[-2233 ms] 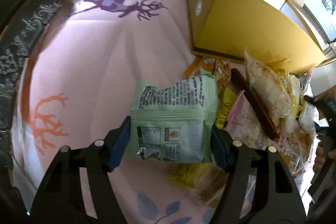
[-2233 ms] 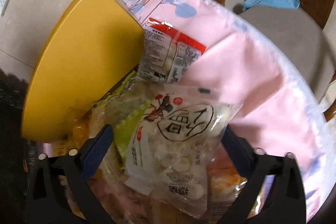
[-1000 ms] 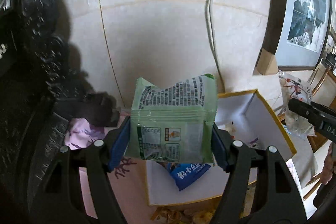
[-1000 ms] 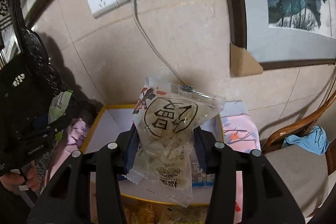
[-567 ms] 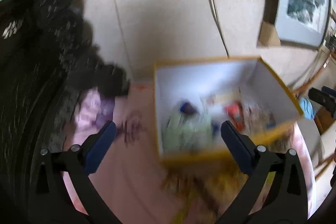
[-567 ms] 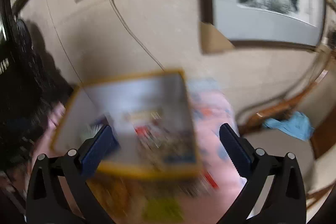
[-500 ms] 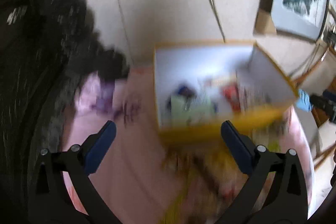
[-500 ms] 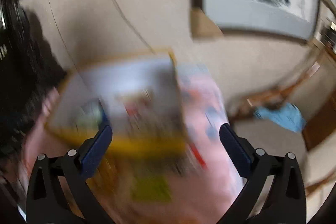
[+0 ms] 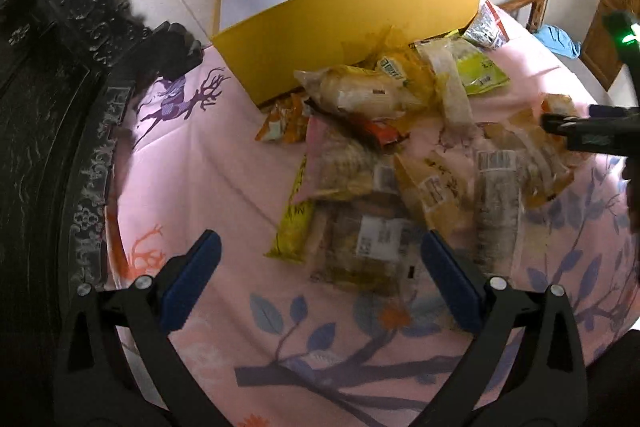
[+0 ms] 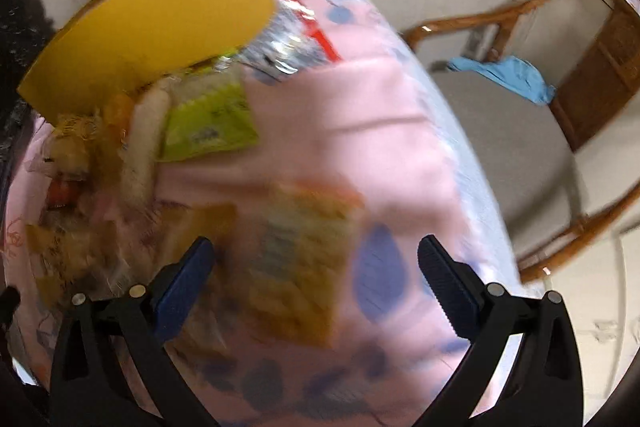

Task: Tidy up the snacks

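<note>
A heap of snack packets (image 9: 400, 155) lies on the pink cloth in front of the open yellow box (image 9: 352, 23). My left gripper (image 9: 318, 259) hangs open above the heap's near edge, over a clear packet of brown snacks (image 9: 368, 239) and touching nothing. My right gripper (image 10: 314, 255) is open too, above a blurred yellow-orange packet (image 10: 300, 259). The left wrist view also shows the right gripper (image 9: 588, 135) at the far right. In the right wrist view the yellow box (image 10: 160, 23) stands at the upper left, with a green packet (image 10: 208, 123) and a red-and-silver packet (image 10: 288, 43) beside it.
The pink patterned cloth (image 9: 192, 163) covers a round table. Dark carved furniture (image 9: 48, 99) borders it on the left. A wooden chair (image 10: 500, 131) with a blue cloth (image 10: 508, 71) on its seat stands past the table's right edge. The right wrist view is motion-blurred.
Both grippers held packets above the box, a green one on the left and a clear one on the right. Both opened, the packets left their jaws, and both swung down over the heap.
</note>
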Demonstrator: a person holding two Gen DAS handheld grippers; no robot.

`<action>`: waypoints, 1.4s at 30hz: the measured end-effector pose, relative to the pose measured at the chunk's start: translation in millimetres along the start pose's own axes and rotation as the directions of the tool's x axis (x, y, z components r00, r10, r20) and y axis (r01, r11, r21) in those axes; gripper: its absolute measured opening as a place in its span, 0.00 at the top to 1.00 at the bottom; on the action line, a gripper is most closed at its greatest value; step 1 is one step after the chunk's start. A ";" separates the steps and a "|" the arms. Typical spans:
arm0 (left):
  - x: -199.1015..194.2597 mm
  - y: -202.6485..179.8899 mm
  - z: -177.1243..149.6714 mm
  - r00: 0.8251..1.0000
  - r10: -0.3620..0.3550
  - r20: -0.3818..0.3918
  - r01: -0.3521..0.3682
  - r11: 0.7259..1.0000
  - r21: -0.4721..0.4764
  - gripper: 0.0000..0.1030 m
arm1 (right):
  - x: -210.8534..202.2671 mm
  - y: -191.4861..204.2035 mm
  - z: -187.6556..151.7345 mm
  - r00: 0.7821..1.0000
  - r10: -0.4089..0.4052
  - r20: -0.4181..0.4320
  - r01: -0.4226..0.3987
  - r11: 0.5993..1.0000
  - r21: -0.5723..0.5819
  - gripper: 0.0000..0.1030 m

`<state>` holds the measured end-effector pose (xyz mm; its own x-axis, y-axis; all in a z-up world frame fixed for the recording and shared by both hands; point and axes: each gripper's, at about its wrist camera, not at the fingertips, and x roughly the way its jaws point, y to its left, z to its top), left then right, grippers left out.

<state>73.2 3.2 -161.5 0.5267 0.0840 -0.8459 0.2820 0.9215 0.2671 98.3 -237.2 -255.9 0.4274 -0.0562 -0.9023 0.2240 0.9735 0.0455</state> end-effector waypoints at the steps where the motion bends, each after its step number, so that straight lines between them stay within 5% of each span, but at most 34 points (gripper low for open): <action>1: -3.5 -2.0 1.3 1.000 0.002 0.007 -0.002 1.000 -0.003 0.02 | 7.4 -1.5 -0.6 1.000 0.008 -0.028 -0.008 1.000 0.014 0.01; 2: -6.6 -4.0 2.5 1.000 0.008 0.024 -0.008 1.000 -0.004 0.02 | 10.9 -4.0 -0.9 0.998 0.024 -0.051 -0.022 0.999 0.044 0.01; 6: -17.1 -24.8 11.5 0.991 0.025 0.135 -0.035 0.997 0.075 0.02 | -2.9 -9.4 -2.7 1.000 0.016 -0.005 -0.016 0.999 -0.034 0.50; 7: -14.5 -33.4 14.7 0.987 0.035 0.155 -0.054 0.991 0.119 0.02 | -4.7 -13.2 -5.7 1.000 0.022 -0.010 -0.022 0.999 -0.033 0.55; 10: -3.8 -59.7 21.3 0.982 0.016 0.189 -0.068 0.961 0.269 0.02 | -14.9 -36.7 -11.0 0.992 0.114 -0.059 -0.111 0.992 0.064 0.55; 15: 28.7 -92.3 15.0 0.991 -0.038 0.132 -0.033 0.867 0.497 0.02 | -38.4 -69.8 -17.5 0.993 0.108 -0.038 -0.103 0.987 0.120 0.55; 16: 42.8 -94.4 12.0 0.998 -0.027 0.051 -0.003 0.854 0.520 0.15 | -43.4 -77.0 -19.0 0.994 0.105 -0.031 -0.100 0.985 0.138 0.55; 17: 50.1 -91.9 11.4 0.999 -0.046 0.000 0.039 0.858 0.513 0.42 | -48.5 -81.0 -20.8 0.995 0.102 -0.021 -0.097 0.983 0.155 0.55; 18: 58.3 -86.9 11.7 0.995 -0.072 -0.062 0.093 0.873 0.478 0.48 | -50.6 -90.1 -21.0 0.996 0.093 -0.011 -0.089 0.981 0.173 0.55; 21: 58.8 -88.3 14.8 0.997 -0.025 -0.067 0.055 0.867 0.495 0.61 | -55.1 -109.3 -25.4 0.997 0.071 0.002 -0.070 0.974 0.214 0.55; 23: 56.7 -85.5 23.2 0.993 -0.042 -0.108 0.086 0.892 0.445 0.64 | -54.9 -115.8 -25.4 0.998 0.068 0.003 -0.067 0.971 0.229 0.55; 26: 49.7 -76.1 35.1 0.979 -0.129 -0.155 0.172 0.935 0.309 0.64 | -57.9 -119.8 -23.8 0.997 0.073 0.009 -0.073 0.972 0.223 0.55; 29: 39.2 -76.9 32.4 0.983 -0.121 -0.135 0.158 0.935 0.317 0.63 | -61.0 -116.1 -22.1 0.997 0.080 0.018 -0.082 0.977 0.197 0.55; 31: 29.2 -78.4 27.4 0.990 -0.100 -0.099 0.128 0.929 0.346 0.49 | -61.3 -113.6 -21.1 0.995 0.093 0.019 -0.095 0.978 0.188 0.55; 32: 24.0 -81.0 22.1 0.993 -0.090 -0.072 0.110 0.921 0.373 0.31 | -61.2 -112.9 -20.7 0.995 0.103 0.019 -0.104 0.977 0.188 0.55; 35: 3.9 -86.6 11.8 0.997 -0.048 0.056 0.013 0.861 0.508 0.14 | -63.5 -114.8 -22.5 0.993 0.114 0.033 -0.118 0.973 0.200 0.55; 38: -1.6 -90.9 11.0 0.995 -0.036 0.094 -0.026 0.815 0.579 0.09 | -61.8 -116.2 -26.6 0.991 0.129 0.024 -0.131 0.968 0.215 0.55; 42: 10.9 -98.1 14.9 0.993 -0.090 0.082 0.021 0.786 0.617 0.09 | -60.2 -119.6 -34.5 0.994 0.109 0.023 -0.112 0.964 0.241 0.55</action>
<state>63.3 -92.0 -190.1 0.5627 -0.0308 -0.8261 0.7278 0.4924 0.4774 15.5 -342.6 -221.8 0.4693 0.0455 -0.8819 0.3796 0.8913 0.2479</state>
